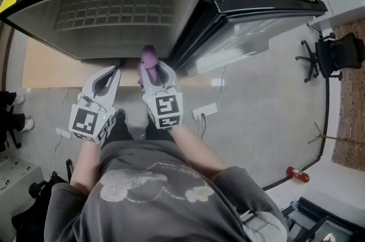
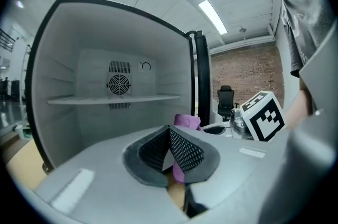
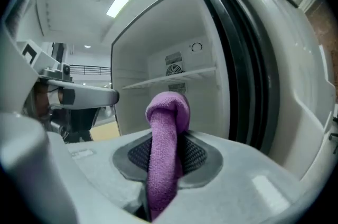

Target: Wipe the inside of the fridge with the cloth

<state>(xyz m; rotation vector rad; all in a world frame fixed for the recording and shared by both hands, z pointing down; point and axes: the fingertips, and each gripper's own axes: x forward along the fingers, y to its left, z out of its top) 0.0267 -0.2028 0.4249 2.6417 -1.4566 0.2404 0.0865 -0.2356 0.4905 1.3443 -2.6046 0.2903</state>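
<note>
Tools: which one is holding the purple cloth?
The right tool, shut on the purple cloth, which sticks up between its jaws. The left tool is shut with nothing in it.

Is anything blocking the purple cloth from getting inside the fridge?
Nothing visible is. The door stands open to the right, and the cloth, pinched in the right gripper, points straight into the open fridge. Inside, a bare shelf shows higher up.
</note>
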